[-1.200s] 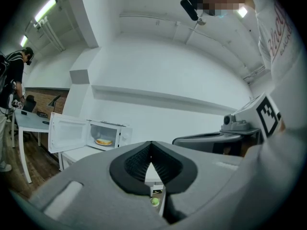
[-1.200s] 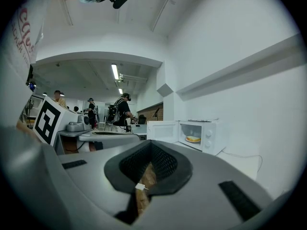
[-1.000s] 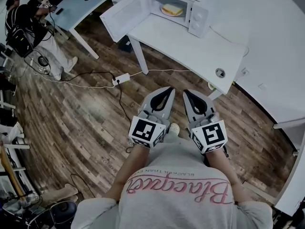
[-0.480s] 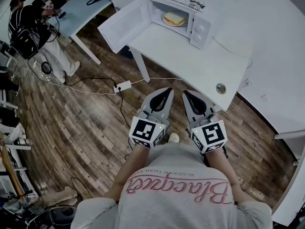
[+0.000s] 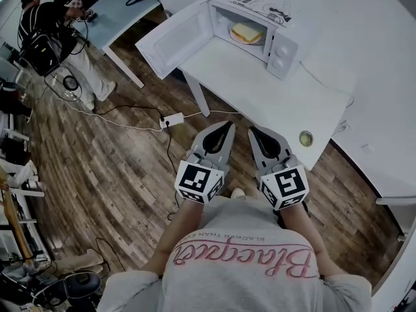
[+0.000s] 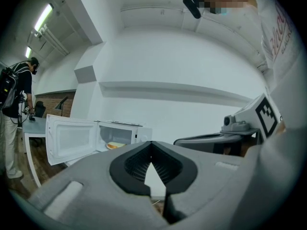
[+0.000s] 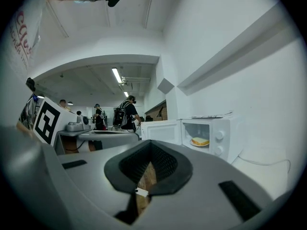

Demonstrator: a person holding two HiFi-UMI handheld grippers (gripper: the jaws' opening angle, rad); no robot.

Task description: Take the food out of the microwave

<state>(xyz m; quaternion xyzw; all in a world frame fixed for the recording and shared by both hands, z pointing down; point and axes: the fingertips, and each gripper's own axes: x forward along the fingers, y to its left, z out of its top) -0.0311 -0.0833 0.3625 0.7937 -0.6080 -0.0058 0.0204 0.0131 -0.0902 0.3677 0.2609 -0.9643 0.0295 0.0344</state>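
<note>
Left gripper (image 5: 228,126) and right gripper (image 5: 254,130) are found closed, empty; food (image 5: 247,32) is seen inside the microwave (image 5: 284,47) at the far corner of the table (image 5: 260,90).

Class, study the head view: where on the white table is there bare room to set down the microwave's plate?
The table is bare between the microwave and its near edge. The round fitting takes a little room by the near corner, and the open door blocks the left side.
</note>
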